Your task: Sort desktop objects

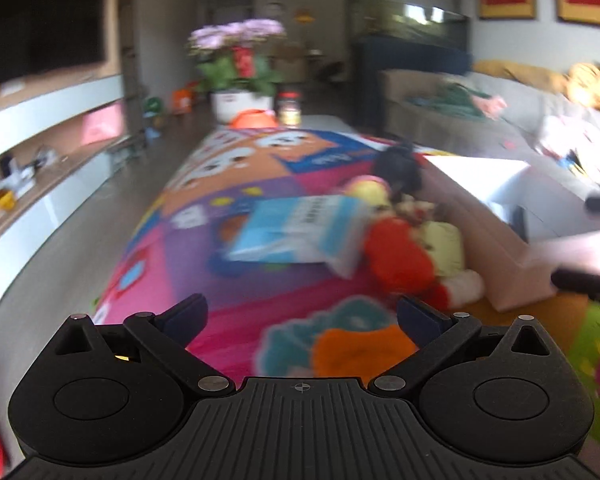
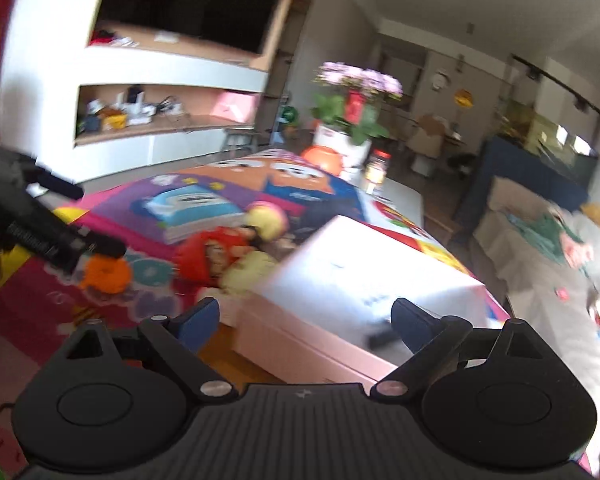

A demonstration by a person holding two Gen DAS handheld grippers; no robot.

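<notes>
A colourful cartoon cloth covers the table (image 1: 228, 168). On it lie a blue and white packet (image 1: 296, 228), a red and yellow plush doll (image 1: 404, 252) and a black object (image 1: 398, 164) behind the doll. A pink box with a white inside (image 1: 512, 216) stands to the right. My left gripper (image 1: 302, 316) is open and empty, above the cloth short of the packet. My right gripper (image 2: 304, 316) is open and empty over the box (image 2: 340, 280). The doll (image 2: 220, 252) and packet (image 2: 192, 208) lie to its left. The left gripper (image 2: 40, 232) shows at the left edge. Both views are blurred.
A potted plant with pink flowers (image 1: 240, 68), an orange object (image 1: 252, 118) and a jar (image 1: 290, 108) stand at the table's far end. A TV wall with shelves (image 1: 40, 128) runs along the left. A grey sofa with clothes and toys (image 1: 540, 120) is on the right.
</notes>
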